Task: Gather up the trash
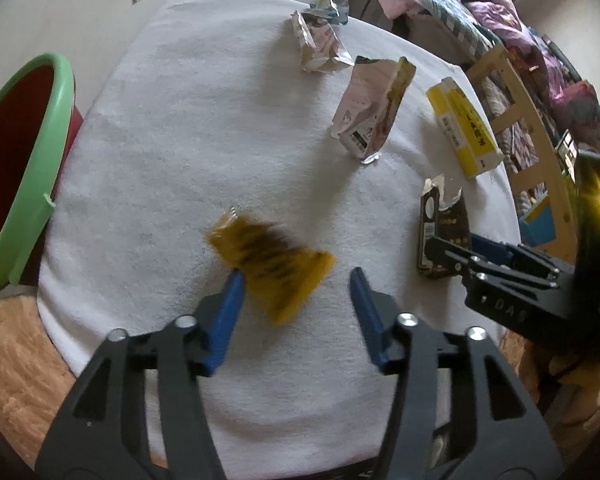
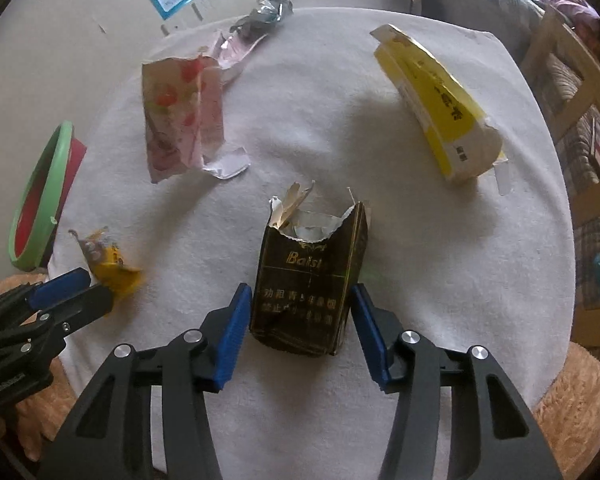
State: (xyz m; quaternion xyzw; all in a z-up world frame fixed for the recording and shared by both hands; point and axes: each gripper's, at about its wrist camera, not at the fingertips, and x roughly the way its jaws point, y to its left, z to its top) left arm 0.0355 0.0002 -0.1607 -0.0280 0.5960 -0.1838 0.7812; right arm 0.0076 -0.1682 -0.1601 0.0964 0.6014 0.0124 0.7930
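A blurred yellow wrapper point(image 1: 272, 264) lies on the white cloth between the tips of my open left gripper point(image 1: 296, 280), close to the left finger. It also shows in the right wrist view point(image 2: 112, 268). A torn dark cigarette pack point(image 2: 312, 280) stands between the open fingers of my right gripper point(image 2: 300, 300), which do not clamp it. The pack also shows in the left wrist view point(image 1: 444, 228). A red bin with a green rim point(image 1: 16, 168) stands left of the table.
More trash lies on the white cloth point(image 2: 340, 120): a pink torn packet point(image 2: 184, 120), a yellow box point(image 2: 440, 108), a silver foil wrapper point(image 2: 264, 16). A wooden chair point(image 1: 524, 120) and bedding are at the right. Tan carpet lies below.
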